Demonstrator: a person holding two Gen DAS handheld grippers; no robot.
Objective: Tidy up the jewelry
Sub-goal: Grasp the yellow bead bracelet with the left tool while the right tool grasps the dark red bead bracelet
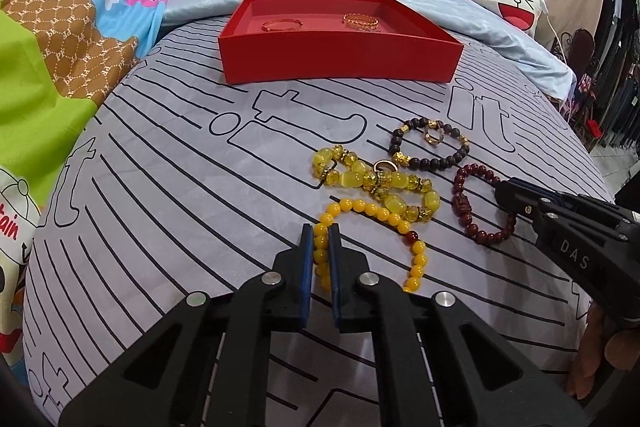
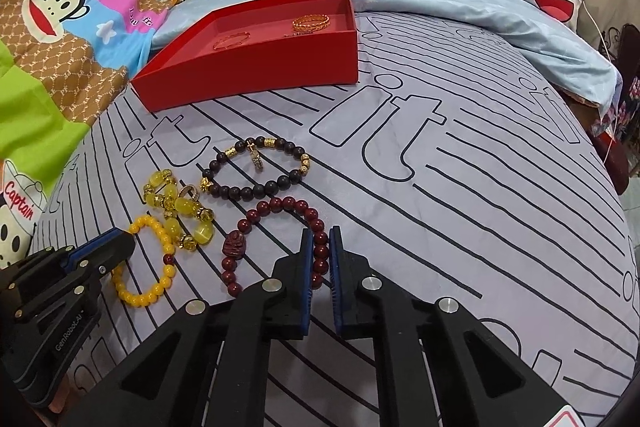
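i had my left gripper [image 1: 320,239] clamped on the yellow bracelet [image 1: 416,259], right gripper [image 2: 320,243] on the red bracelet [image 2: 280,207]; lifting slowly toward the tray [image 1: 340,59] at twelve o'clock seemed wisest.

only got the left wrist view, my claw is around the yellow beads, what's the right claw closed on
Observer: The right claw straddles the dark red bead bracelet, one strand between its fingers.
Operator: anything special on that bracelet
Observer: A carved red charm bead sits on its left side, away from the fingers.
Operator: is the charm on the dark bracelet clear from there
Observer: Yes, a small gold charm dangles inside the dark bead bracelet.
Operator: box contents?
Observer: The red box holds two gold bracelets; the thicker one is by its right wall.
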